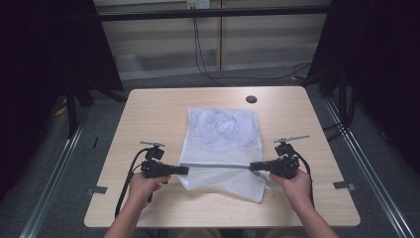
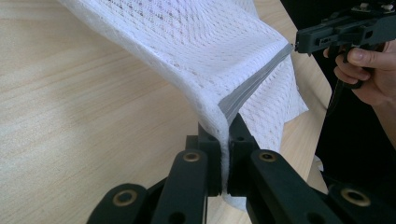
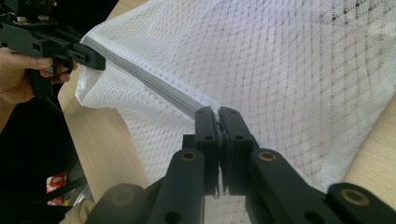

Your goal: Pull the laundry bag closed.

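Left of the mesh bag [image 1: 220, 144] on the bench [image 1: 148, 114], the left gripper [image 1: 184, 170] pinches its grey band; the right gripper [image 1: 253, 166] pinches the opposite end. Pulling harder risks tearing the mesh or slipping off.

I see the mesh bag [image 1: 223, 141] on the table [image 1: 148, 114], centred. My left gripper [image 1: 184, 170] sits at its left edge, right gripper [image 1: 253, 166] opposite; a hole [image 1: 251, 99] lies behind.
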